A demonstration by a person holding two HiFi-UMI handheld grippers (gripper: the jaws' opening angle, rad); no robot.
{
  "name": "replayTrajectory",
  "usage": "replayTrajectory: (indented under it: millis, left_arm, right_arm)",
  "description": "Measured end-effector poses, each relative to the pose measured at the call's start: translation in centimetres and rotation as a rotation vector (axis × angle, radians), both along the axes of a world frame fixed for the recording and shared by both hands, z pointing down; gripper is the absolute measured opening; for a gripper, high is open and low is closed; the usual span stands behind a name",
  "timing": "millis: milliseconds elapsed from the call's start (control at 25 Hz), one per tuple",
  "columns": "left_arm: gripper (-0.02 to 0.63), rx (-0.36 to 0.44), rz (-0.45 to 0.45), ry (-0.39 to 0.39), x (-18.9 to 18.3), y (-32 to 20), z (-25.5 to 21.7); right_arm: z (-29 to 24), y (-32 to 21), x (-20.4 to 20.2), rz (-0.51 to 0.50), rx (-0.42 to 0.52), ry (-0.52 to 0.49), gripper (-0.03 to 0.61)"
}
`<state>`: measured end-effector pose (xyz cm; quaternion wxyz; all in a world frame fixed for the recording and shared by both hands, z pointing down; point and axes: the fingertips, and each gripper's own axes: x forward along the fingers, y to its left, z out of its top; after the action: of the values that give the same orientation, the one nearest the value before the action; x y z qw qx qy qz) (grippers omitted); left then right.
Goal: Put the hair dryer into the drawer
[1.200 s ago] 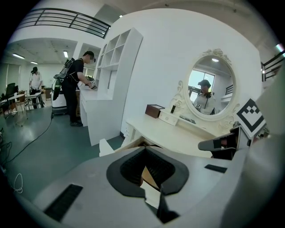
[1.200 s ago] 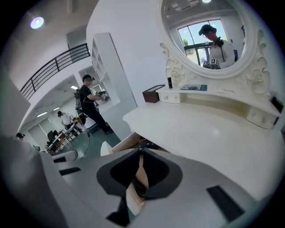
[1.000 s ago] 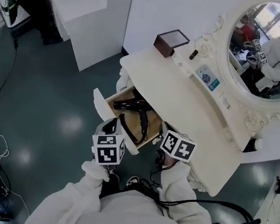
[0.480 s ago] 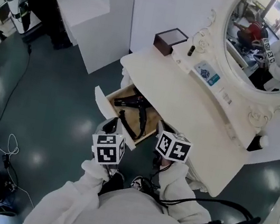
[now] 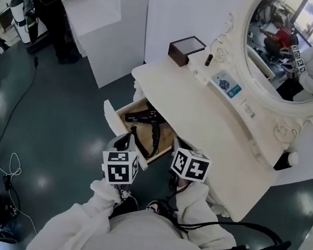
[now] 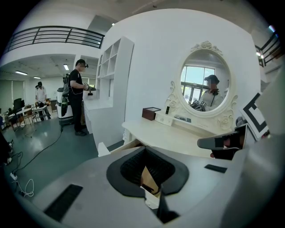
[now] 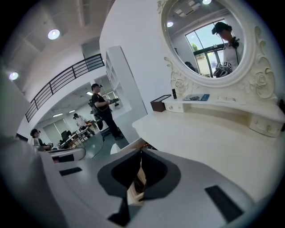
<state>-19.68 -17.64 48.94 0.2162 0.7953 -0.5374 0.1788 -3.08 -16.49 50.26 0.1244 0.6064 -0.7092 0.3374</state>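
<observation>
Can see the black hair dryer (image 5: pixel 148 120) only from the head view, lying inside the open drawer (image 5: pixel 127 107) under the white table (image 5: pixel 206 115). Can see just a bit of drawer edge past the jaws from both gripper views. Shows the left gripper (image 6: pixel 143 150) pinched shut with nothing in it, and the right gripper (image 7: pixel 140 152) pinched shut and empty too.

Left gripper (image 5: pixel 122 143) and right gripper (image 5: pixel 180 147) both drew back slightly from the open white-fronted wooden drawer (image 5: pixel 110 117) under the white bench's (image 5: pixel 206 115) front edge.

Head view looks steeply down; the 2 gripper views share the dresser (image 5: pixel 198 108).
</observation>
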Motion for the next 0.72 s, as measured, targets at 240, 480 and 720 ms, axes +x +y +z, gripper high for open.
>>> replayTrajectory:
  millis: [240,480,720]
  left_arm:
    - [0.000,0.001,-0.001,0.001,0.3,-0.2,-0.1]
    - [0.000,0.009,0.001,0.008,0.5,-1.0,-0.4]
    - [0.000,0.018,0.011,0.017,0.9,-1.8,-0.9]
  right_arm:
    - [0.1,0.1,0.5,0.001,-0.018,0.024,0.061]
    - [-0.2,-0.5,0.8,0.010,-0.016,0.030,0.061]
    - [-0.9,-1.1,1.1,0.022,0.002,0.039,0.060]
